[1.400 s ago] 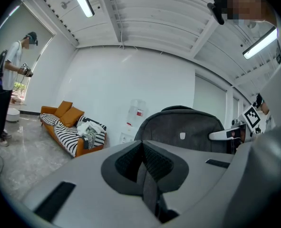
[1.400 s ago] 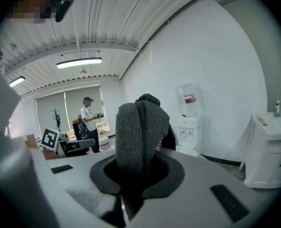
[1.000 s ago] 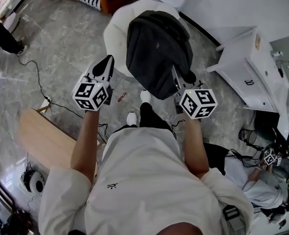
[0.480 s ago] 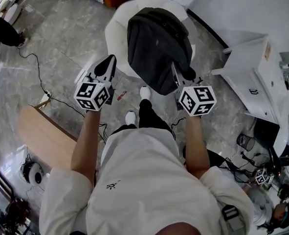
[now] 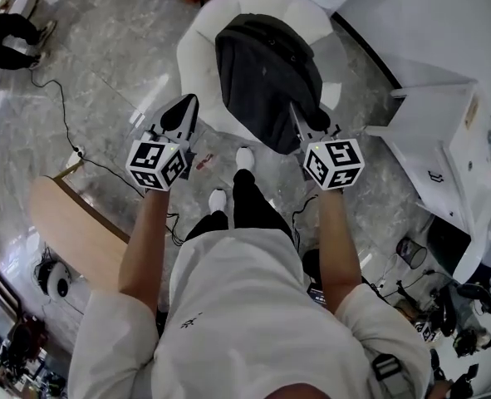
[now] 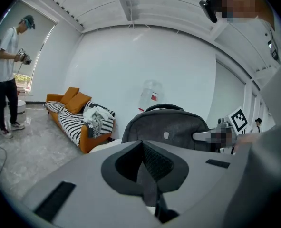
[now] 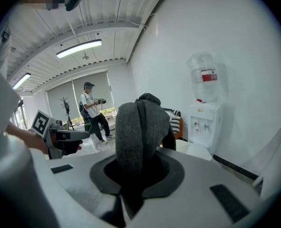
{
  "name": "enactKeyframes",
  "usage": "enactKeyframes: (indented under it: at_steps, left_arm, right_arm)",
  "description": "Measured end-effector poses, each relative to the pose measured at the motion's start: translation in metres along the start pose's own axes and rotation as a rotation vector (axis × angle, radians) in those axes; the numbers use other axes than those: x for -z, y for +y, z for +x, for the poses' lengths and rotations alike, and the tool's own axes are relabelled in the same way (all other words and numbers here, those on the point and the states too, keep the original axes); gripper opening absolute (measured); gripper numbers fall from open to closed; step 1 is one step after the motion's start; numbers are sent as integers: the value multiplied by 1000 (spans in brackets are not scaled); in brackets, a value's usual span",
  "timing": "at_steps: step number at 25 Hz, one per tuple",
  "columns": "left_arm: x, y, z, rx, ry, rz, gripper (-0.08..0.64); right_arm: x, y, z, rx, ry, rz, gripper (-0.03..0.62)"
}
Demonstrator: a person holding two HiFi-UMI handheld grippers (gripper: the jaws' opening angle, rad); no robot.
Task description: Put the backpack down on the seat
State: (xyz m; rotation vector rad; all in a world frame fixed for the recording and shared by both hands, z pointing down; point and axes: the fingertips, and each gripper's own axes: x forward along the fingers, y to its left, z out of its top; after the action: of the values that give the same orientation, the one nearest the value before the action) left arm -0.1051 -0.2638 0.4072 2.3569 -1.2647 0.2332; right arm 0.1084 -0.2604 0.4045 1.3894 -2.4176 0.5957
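Note:
A dark grey backpack (image 5: 266, 73) hangs upright over a white round padded seat (image 5: 197, 56); whether its bottom touches the seat I cannot tell. My right gripper (image 5: 299, 121) is at the pack's near right side, shut on its grey padded strap (image 7: 135, 122), which fills the jaws of the right gripper (image 7: 135, 161). My left gripper (image 5: 185, 103) floats to the left of the pack, apart from it. In the left gripper view the left gripper (image 6: 141, 144) is shut with nothing in it, and the backpack (image 6: 164, 127) stands just beyond.
A white cabinet (image 5: 444, 140) stands at the right and a wooden board (image 5: 66, 231) at the left. A cable (image 5: 62, 123) runs over the marble floor. An orange sofa (image 6: 76, 113), a standing person (image 6: 7, 70) and a water dispenser (image 7: 204, 113) are further off.
The backpack has come further over the white seat and looks lower. The right gripper keeps its hold on the strap; the left gripper has stayed beside the pack.

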Motion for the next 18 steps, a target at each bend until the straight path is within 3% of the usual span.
enactKeyframes:
  at_steps: [9, 18]
  left_arm:
    - [27, 26, 58, -55, 34, -52, 9]
    - [63, 42, 108, -58, 58, -69, 9]
  right_arm:
    - [44, -54, 79, -76, 76, -19, 67]
    - [107, -79, 157, -184, 179, -51, 69]
